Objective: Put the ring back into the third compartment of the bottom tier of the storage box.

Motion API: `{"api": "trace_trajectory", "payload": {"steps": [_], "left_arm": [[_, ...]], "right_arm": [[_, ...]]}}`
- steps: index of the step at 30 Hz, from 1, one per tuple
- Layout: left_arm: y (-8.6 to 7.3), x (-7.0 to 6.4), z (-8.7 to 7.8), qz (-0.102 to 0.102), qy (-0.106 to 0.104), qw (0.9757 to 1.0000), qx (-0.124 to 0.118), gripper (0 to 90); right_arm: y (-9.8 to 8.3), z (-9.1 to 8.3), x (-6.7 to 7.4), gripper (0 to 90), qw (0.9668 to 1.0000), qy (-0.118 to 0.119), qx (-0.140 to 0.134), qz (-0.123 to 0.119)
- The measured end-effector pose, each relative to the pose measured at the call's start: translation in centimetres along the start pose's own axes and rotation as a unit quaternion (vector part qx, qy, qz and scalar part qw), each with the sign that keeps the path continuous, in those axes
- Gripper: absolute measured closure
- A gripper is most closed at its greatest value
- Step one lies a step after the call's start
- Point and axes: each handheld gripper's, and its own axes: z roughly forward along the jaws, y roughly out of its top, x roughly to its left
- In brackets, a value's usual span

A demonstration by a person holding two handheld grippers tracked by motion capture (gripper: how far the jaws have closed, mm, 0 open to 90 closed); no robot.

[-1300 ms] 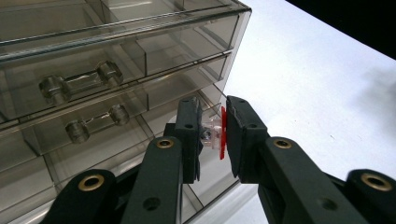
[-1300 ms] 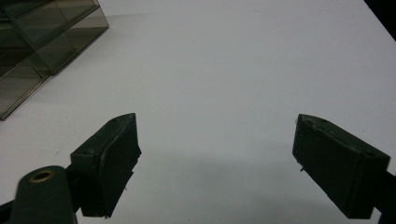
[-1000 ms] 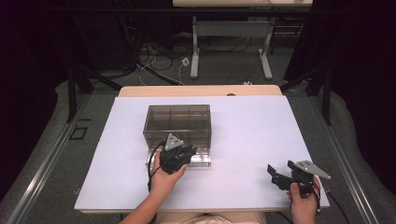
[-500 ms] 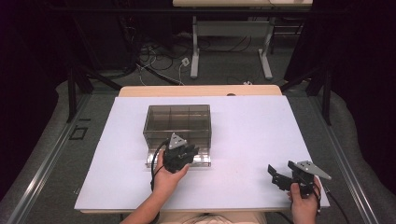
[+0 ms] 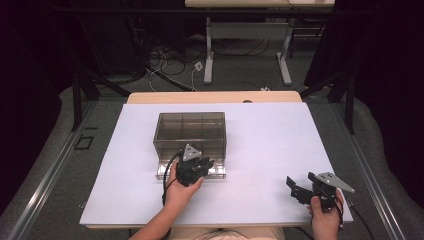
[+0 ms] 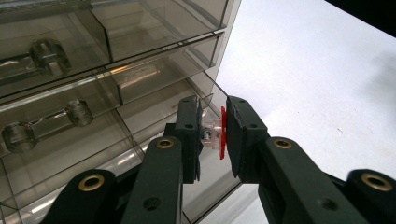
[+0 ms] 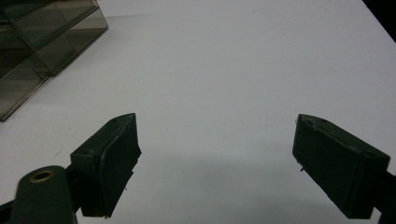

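High view, cabinet: a smoky transparent drawer cabinet stood on the white table, left of centre, with one drawer pulled out toward the person.
High view, left gripper: the left gripper sat at the front of that pulled-out drawer, held by the left hand, whose forearm came in from the bottom edge. Its jaws could not be read from here.
High view, right gripper: the right gripper was held by the right hand near the table's near right corner, well apart from the cabinet, jaws pointing left across bare table.
Left gripper view, grip: the left gripper was clamped on a small clear knob with a red face, pinched between the two black pads.
Left gripper view, drawer: the knob sat at the front of the open drawer; the other drawers rose stacked at upper left, each with a clear handle.
Left gripper view, table: white table showed to the right.
Right gripper view, jaws: the right gripper stood wide apart, with nothing between the pads.
Right gripper view, surroundings: white table lay under the jaws; a corner of the cabinet showed at upper left, well away from them.
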Motion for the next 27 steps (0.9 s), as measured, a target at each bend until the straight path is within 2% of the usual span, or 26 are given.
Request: {"api": "trace_trajectory", "payload": {"steps": [16,27], "left_arm": [[-0.10,-0.22,0.33,0.004,-0.001,0.9999,0.011,75.3],[-0.12,-0.07,0.11,0.000,0.001,1.0000,0.008,74.2]], "right_arm": [[-0.08,-0.26,-0.15,13.9,1.0000,-0.003,0.003,0.004],[-0.07,-0.21,-0.11,13.9,1.0000,0.001,0.001,0.004]]}}
